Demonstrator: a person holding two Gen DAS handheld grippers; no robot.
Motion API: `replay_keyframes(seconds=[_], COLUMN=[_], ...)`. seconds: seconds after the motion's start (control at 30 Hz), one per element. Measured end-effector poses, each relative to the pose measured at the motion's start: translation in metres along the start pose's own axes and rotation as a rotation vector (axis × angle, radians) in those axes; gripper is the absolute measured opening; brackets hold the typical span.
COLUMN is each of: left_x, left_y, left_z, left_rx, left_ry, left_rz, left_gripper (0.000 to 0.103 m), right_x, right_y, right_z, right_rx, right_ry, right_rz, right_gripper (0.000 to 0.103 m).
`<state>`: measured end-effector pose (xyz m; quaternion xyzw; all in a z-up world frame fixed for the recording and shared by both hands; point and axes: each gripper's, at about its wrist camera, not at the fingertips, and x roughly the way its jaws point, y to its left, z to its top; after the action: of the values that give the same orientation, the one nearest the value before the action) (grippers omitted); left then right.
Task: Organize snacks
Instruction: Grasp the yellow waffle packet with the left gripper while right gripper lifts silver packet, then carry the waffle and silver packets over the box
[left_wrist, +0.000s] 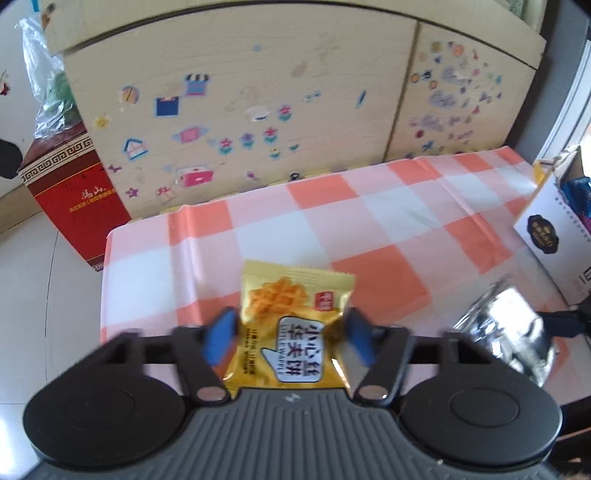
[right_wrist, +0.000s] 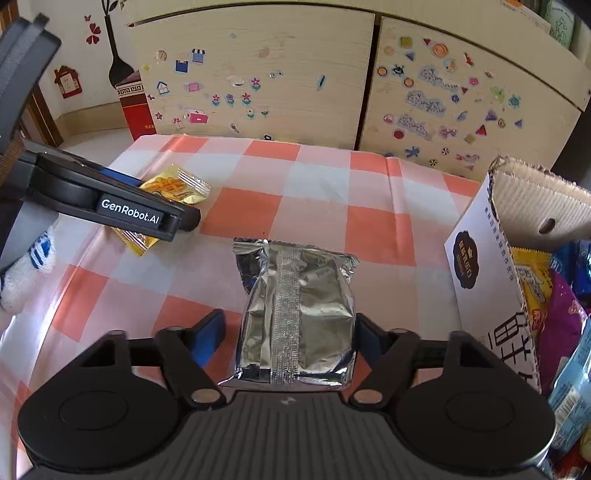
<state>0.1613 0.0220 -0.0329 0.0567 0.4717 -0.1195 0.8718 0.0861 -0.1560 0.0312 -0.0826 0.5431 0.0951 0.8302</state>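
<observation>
The left gripper (left_wrist: 290, 334) squeezes a yellow waffle pack (left_wrist: 291, 325) at the frame's bottom middle. The right gripper (right_wrist: 288, 332) squeezes a silver pack (right_wrist: 295, 314), low and centered, left of the snack box (right_wrist: 491, 280).

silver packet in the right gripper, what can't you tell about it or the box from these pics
- Silver packet: right wrist view shows only the seam side; no label visible. Blurred in the left wrist view.
- Cardboard box: cut off by the frame edge; its contents only partly visible.
- Right gripper: left pad seems apart; grip uncertain.
</observation>
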Motion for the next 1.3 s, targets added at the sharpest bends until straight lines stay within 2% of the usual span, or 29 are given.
replay_keyframes(seconds=[0.2, 0.47, 0.83, 1.3], left_x=[-0.005, -0.028, -0.064, -0.084], left_y=[-0.011, -0.021, -0.034, -0.064], left_z=[-0.001, -0.005, -0.014, -0.052], left_rx=[0.043, 0.033, -0.011, -0.034], left_ry=[-0.009, -0.036, -0.084, -0.078], left_rz=[0.032, 0.032, 0.041, 0.023], left_gripper=[0.053, 0.053, 0.053, 0.053], right_x=[-0.003, -0.031, -0.077, -0.107], right_y=[0.003, 0.004, -0.006, -0.011], right_z=[-0.001, 0.003, -0.012, -0.033], right_rx=[-0.007, -0.015, 0.061, 0.097], right_ry=[-0.005, -0.077, -0.139, -0.176], right_rz=[0.021, 0.005, -0.017, -0.025], right_gripper=[0.068, 0.068, 0.068, 0.068])
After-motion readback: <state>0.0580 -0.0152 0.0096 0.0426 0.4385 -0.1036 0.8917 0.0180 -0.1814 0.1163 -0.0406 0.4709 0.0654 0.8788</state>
